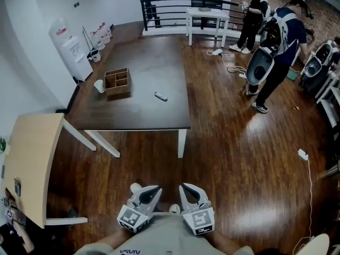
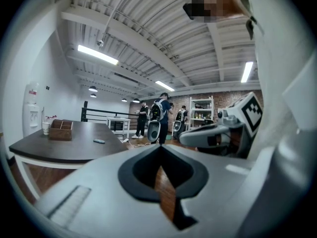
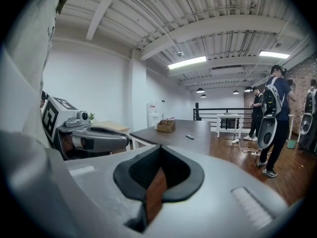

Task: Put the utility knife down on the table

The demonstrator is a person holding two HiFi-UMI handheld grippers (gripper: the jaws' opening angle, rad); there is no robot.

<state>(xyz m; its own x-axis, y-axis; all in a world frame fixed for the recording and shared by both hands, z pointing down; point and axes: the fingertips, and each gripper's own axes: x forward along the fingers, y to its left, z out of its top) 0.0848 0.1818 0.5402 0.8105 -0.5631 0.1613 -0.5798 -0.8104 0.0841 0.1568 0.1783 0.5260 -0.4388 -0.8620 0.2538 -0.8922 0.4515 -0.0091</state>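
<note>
**While Standing Back From the Table, Leave the Knife Lying Flat**

Read the left gripper [image 1: 146,191] and the right gripper [image 1: 192,191] as closed on nothing. Note the jaws pressed together in both gripper views, and both grippers held close to the body at 6 o'clock of the head view.

Look to 12 o'clock for the utility knife [image 1: 160,96]. Find it flat on the dark table [image 1: 154,62], well apart from both grippers and near the middle of the top. Note the wooden box [image 1: 117,82] and white cup [image 1: 99,85] at its 9 o'clock.

Judge the set-down as likely done, and treat the rest as staying clear. Hold the jaws closed and the grippers side by side. Avoid reaching toward the knife without cause.

For edges, mind the table's near edge and white legs [image 1: 182,142] at 12 o'clock, between the grippers and the knife. Judge the knife safe from sliding off, since lying well inside every edge. Watch the corner of the pale tabletop [image 1: 32,153] at 9 o'clock, nearest of all.

Count on bare wooden floor [image 1: 239,158] from 12 to 2 o'clock for stepping. Stay away from the white cable [image 1: 309,179] at 3 o'clock. Stay away too from the people [image 1: 276,57] at 1 o'clock, beyond the table's far right corner.
</note>
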